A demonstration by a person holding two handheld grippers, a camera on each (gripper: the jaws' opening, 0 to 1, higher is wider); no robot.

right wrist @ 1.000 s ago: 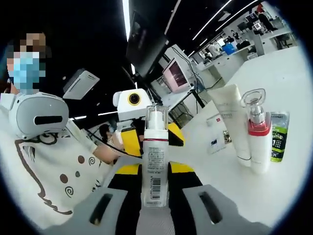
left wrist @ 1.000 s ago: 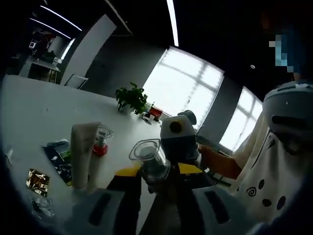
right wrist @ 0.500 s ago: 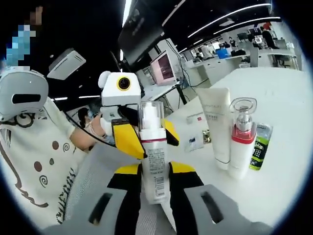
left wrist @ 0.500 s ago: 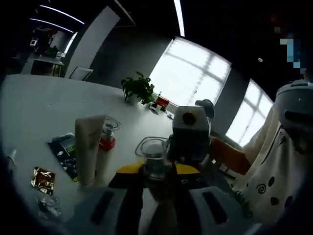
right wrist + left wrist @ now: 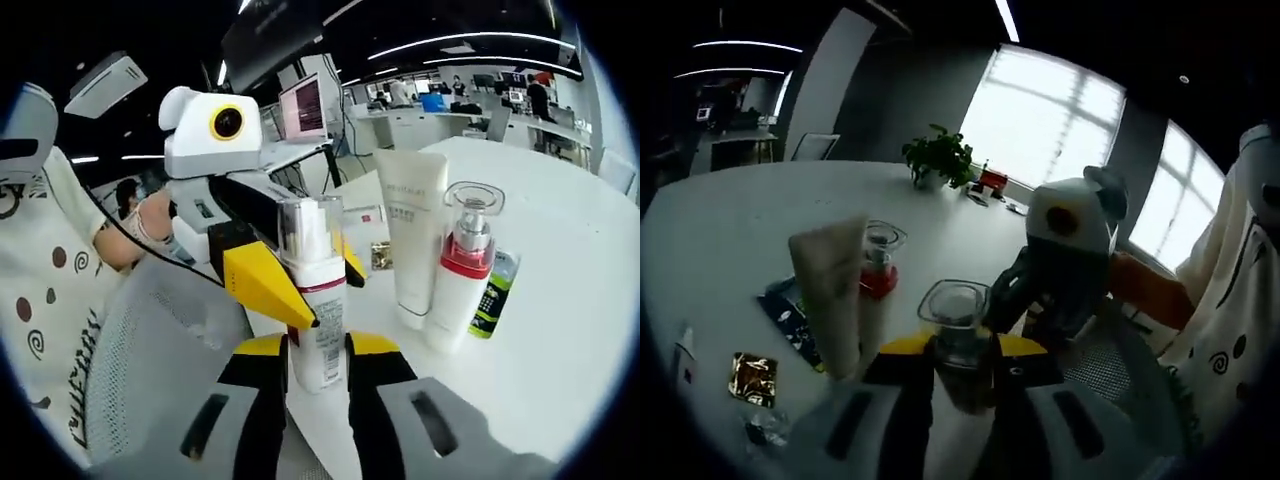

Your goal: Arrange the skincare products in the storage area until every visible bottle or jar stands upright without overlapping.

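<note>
The right tool (image 5: 318,368) is closed on a white pump bottle with a clear cap and a red band (image 5: 315,300), low in the middle of the right gripper view. The bottle stands almost straight, squeezed between the 2 yellow and black jaws. The left tool (image 5: 262,262) sits just left of the bottle, and its yellow tip looks like it touches the bottle's neck.

In the left gripper view, the left tool (image 5: 958,362) is low in the middle. A clear cap (image 5: 954,318) sits right between its jaws. I cannot tell if the jaws pinch it or just wait beside it.

On the white counter (image 5: 575,300), at the right of the right gripper view, a white tube standing on its cap (image 5: 410,235) and a white pump bottle with a red collar (image 5: 459,265) stand straight up, very near each other. A green and black packet (image 5: 490,295) lies flat beside them.

What could go wrong? If the left tool pulls or pushes on the top, the held bottle could tip or slip out. If the bottle is put down too close to the 2 standing ones, it could bump them, and the tall thin tube would fall easily. The bottle could also land on the flat packet and wobble.
</note>
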